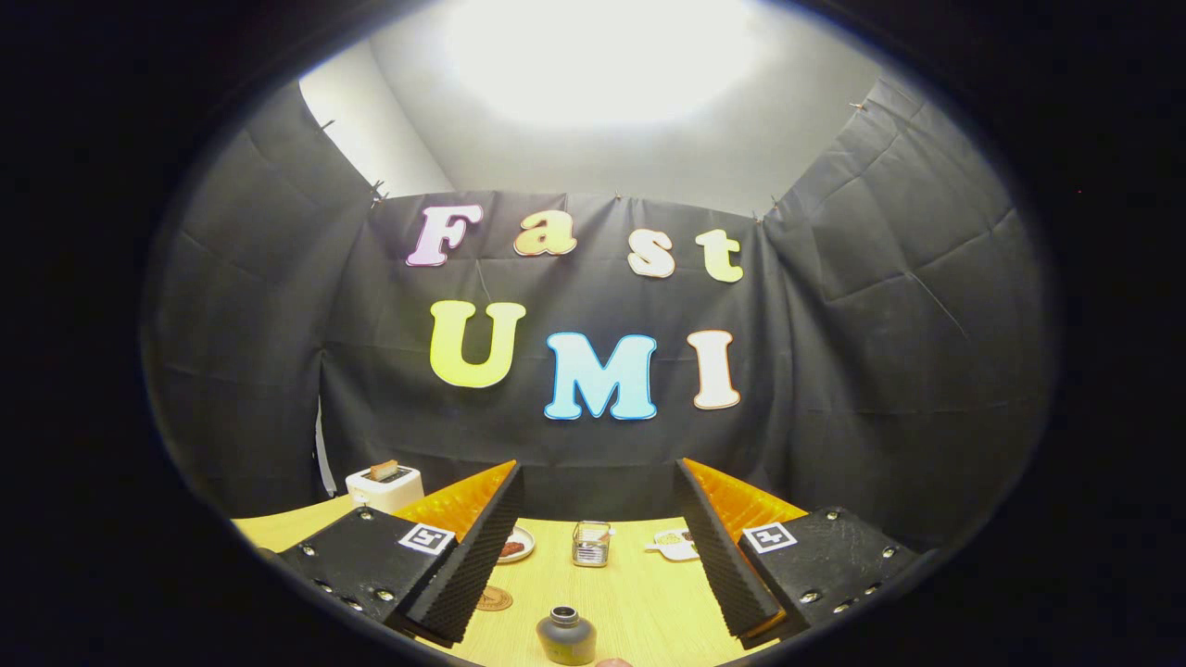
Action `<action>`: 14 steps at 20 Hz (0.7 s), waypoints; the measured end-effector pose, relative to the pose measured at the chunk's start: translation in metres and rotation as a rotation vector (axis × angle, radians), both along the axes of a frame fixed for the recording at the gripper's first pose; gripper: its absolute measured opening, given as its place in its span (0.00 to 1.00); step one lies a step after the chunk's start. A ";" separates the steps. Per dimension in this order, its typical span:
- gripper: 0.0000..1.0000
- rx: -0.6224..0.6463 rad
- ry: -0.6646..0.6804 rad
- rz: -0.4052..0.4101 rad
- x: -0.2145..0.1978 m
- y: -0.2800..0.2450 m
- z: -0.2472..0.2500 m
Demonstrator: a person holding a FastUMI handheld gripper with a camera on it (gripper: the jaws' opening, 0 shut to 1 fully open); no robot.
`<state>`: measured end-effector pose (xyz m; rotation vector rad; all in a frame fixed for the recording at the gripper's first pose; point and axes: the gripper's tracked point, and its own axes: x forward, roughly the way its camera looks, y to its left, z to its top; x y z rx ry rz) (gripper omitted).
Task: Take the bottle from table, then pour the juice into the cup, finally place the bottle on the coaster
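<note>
Fingers [593,556] spread wide, empty; bottle [566,636] at 6 o'clock between them looks smooth, likely slippery; grip the body, not the neck.

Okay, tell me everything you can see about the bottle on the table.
The bottle is small, squat and dark grey, with a matte look like ceramic or stoneware. It has a rounded body, a short narrow neck and a lighter ring at the mouth; whether it is capped I cannot tell. It stands upright on the wooden table, between the fingers of the open gripper, touching neither. The round coaster lies apart from it, by one finger, and the cup stands beyond it.
</note>
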<state>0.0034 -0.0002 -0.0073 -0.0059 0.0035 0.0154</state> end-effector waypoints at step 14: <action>0.98 0.048 -0.007 0.080 0.007 0.009 -0.036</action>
